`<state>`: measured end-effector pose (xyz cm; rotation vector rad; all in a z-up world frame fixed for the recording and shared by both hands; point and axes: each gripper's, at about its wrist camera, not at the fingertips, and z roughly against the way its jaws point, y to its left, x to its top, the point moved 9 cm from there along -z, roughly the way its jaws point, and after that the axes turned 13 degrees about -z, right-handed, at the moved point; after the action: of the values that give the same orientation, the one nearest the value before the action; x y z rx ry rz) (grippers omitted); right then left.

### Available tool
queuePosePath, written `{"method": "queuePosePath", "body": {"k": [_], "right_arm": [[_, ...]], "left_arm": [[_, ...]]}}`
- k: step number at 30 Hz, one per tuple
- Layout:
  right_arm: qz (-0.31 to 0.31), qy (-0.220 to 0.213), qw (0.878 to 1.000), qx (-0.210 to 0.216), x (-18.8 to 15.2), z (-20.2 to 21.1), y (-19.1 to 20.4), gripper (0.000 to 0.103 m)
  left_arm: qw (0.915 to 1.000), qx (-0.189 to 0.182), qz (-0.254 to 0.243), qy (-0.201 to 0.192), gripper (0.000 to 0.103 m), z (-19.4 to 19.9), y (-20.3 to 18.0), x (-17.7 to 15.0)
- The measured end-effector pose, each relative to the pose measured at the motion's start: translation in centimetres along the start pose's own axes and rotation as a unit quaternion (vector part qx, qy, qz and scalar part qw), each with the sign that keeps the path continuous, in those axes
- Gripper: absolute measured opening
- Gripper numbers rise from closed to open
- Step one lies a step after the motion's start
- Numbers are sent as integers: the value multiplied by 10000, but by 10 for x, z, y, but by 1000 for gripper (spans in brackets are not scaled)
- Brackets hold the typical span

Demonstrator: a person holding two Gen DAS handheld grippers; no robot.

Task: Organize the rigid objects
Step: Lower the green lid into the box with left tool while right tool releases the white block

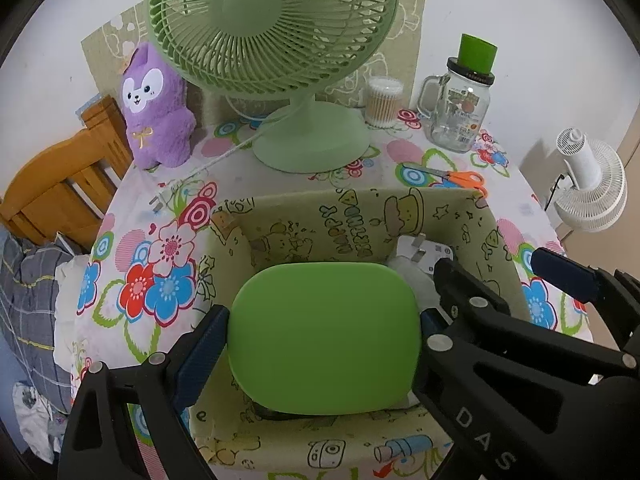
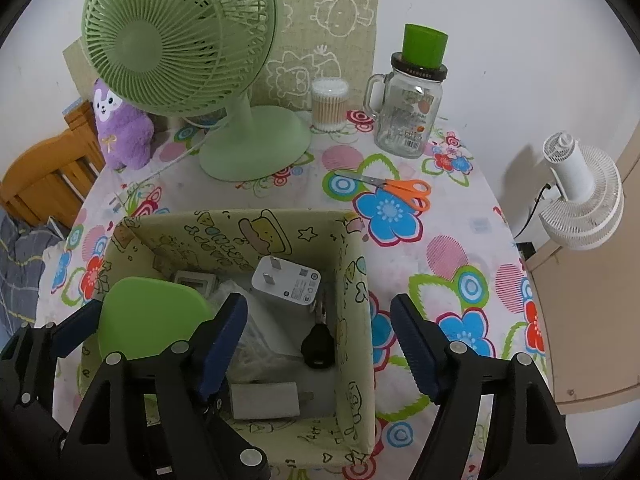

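Both jaws of my left gripper (image 1: 324,332) press on the short sides of a flat green lid (image 1: 324,340), gripping it across its width so it stays level. I hold it over the open top of a printed fabric box (image 1: 492,236), low between the walls, which I judge is so it can be lowered in without tipping.

My right gripper (image 2: 320,340) stands spread wide with nothing between its pads; one jaw hangs inside the box, the other outside its right wall (image 2: 356,320).

Inside, on the floor, lie a white plug adapter (image 2: 288,280), a black key fob (image 2: 318,346), a grey block (image 2: 266,400) and some clear plastic.

Beyond the box, on the flowered tablecloth (image 2: 460,280), orange scissors (image 2: 400,188) lie loose, probably next to be put away. Farther back stand a green fan (image 1: 276,40), a glass jar (image 1: 456,108), cotton swabs (image 1: 384,100) and a purple plush toy (image 1: 156,108).
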<state>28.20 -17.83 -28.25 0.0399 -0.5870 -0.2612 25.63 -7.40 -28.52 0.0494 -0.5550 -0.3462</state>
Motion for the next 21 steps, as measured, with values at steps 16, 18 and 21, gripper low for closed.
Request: {"method": "queuePosePath", "body": {"k": [16,18,21], "right_arm": [[-46,127,9999,85,-4,-8,7,83],[-48,115,9999,86,-4,-6,7,83],[-60,103,9999,85,-5,-2,6,83]], "left_arm": [[9999,-96,-29,73,103,-3,3,-3],[9999,-93,-65,79,103,-1,2,-4],[9999,-96,-97,82,103,2,1,-5]]}}
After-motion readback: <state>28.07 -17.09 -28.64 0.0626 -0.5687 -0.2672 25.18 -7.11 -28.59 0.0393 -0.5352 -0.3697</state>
